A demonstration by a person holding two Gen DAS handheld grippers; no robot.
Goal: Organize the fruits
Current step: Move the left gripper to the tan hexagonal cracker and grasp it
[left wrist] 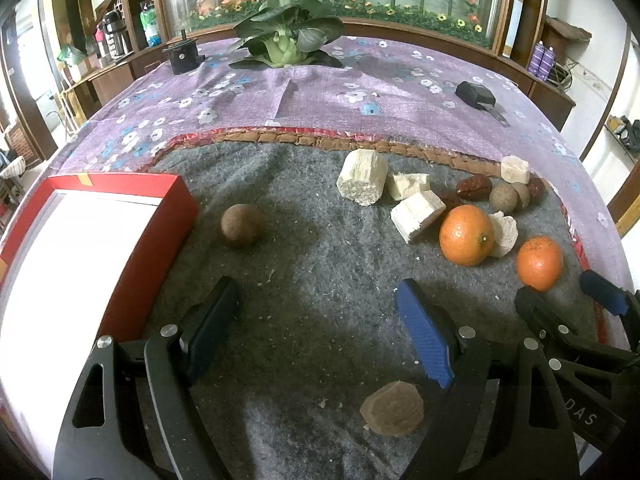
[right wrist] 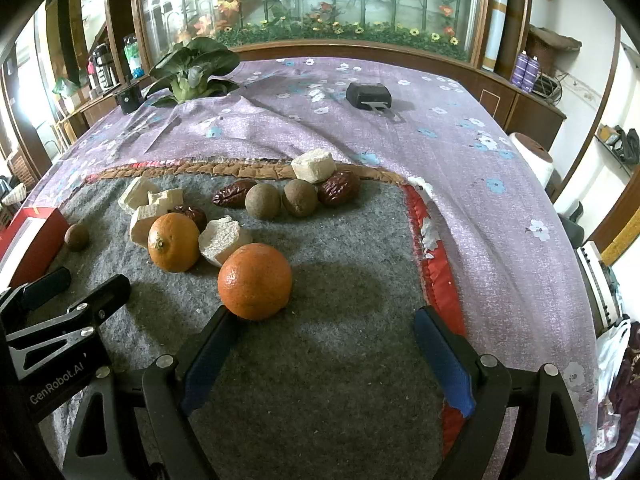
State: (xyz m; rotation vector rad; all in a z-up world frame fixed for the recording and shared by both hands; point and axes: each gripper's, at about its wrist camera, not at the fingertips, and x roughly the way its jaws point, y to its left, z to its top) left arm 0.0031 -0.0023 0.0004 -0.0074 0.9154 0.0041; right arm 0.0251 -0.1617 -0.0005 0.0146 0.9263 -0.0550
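Observation:
On a grey felt mat lie two oranges, several white cut chunks, red dates and brown round fruits. A red box with a white inside stands at the left. My left gripper is open and empty over the mat, a brown chunk below it. My right gripper is open, its left finger touching the near orange. The other orange lies further left.
A purple flowered cloth covers the table. A leafy green vegetable, a black cylinder and a black device sit at the back. The table edge drops off at the right.

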